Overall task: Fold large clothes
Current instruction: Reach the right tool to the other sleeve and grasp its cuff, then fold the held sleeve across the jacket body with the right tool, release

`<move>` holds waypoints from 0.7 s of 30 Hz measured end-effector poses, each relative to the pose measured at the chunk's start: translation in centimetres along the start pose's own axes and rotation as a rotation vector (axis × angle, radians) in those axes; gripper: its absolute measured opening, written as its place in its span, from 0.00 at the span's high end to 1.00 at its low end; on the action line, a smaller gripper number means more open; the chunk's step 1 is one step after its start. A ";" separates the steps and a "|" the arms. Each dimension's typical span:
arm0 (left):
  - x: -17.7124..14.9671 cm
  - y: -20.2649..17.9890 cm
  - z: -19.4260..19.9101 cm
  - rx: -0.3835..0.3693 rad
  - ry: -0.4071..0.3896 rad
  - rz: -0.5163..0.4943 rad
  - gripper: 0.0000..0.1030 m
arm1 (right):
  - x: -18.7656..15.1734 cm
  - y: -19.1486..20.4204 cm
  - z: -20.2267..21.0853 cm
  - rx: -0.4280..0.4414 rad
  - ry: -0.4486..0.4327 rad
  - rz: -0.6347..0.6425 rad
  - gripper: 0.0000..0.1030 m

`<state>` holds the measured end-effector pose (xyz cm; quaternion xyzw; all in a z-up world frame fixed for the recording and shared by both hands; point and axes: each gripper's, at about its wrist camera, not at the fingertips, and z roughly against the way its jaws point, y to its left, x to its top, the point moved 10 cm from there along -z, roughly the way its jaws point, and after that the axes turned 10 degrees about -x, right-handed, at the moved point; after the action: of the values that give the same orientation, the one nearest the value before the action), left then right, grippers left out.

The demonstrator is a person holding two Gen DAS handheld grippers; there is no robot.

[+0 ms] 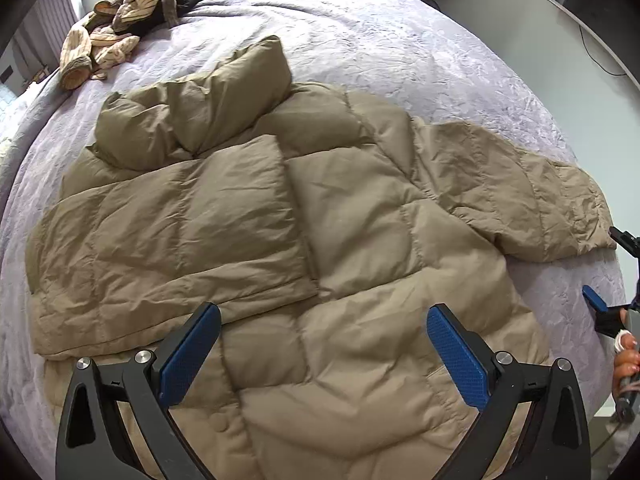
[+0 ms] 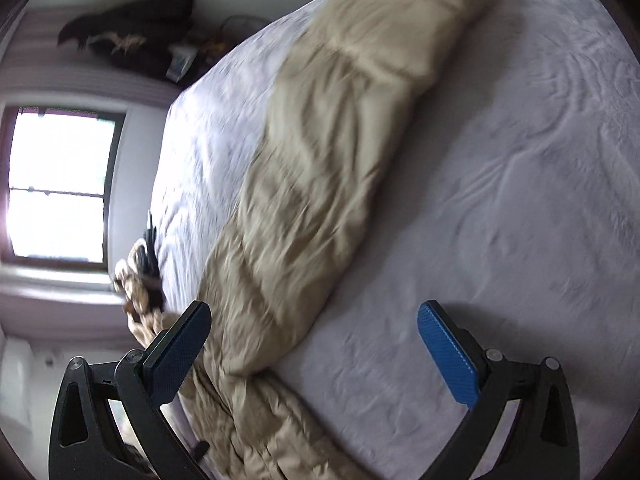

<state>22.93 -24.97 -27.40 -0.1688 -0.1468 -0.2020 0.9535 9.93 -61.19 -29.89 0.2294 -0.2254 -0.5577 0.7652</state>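
A tan puffer jacket (image 1: pixel 320 216) is lying spread across the lavender bedspread (image 1: pixel 400 40) of a bed, its collar pointing away from the left wrist camera and its hem nearest to it; one sleeve is already lying folded in across the chest, which suggests the folding is under way, while the other sleeve (image 1: pixel 532 196) is stretching out flat towards the bed's edge, apparently waiting its turn; the flat, open lay of the garment is probably meant to give both tools clear edges to take hold of.

The left hand-held gripper (image 1: pixel 324 360) is hovering just above the jacket's lower panel with its blue-padded fingers spread wide and nothing between them; it seems to be waiting over the hem rather than gripping it. The right hand-held gripper (image 2: pixel 314 352) is likewise gaping wide and carrying nothing; its view is blurred, yet it is showing the outstretched sleeve (image 2: pixel 320 160) running ahead of it, with one finger over the fabric and the other over bare bedspread, a placement that looks suited to taking that sleeve next.

A heap of striped beige clothing (image 1: pixel 112 20) is sitting at the far corner of the bed, well apart from the jacket, likely set aside as further work.

No brand, label or legible writing is showing on the jacket or anywhere else in either view.
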 end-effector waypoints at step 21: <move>1.8 1.7 2.0 0.032 -0.074 0.039 0.00 | 9.4 3.1 -5.6 0.348 0.045 -0.329 0.93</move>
<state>24.78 -23.36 -25.44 -0.1636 -0.1818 -0.1744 0.9538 18.16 -68.78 -31.64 0.4035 -0.2607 -0.6224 0.6180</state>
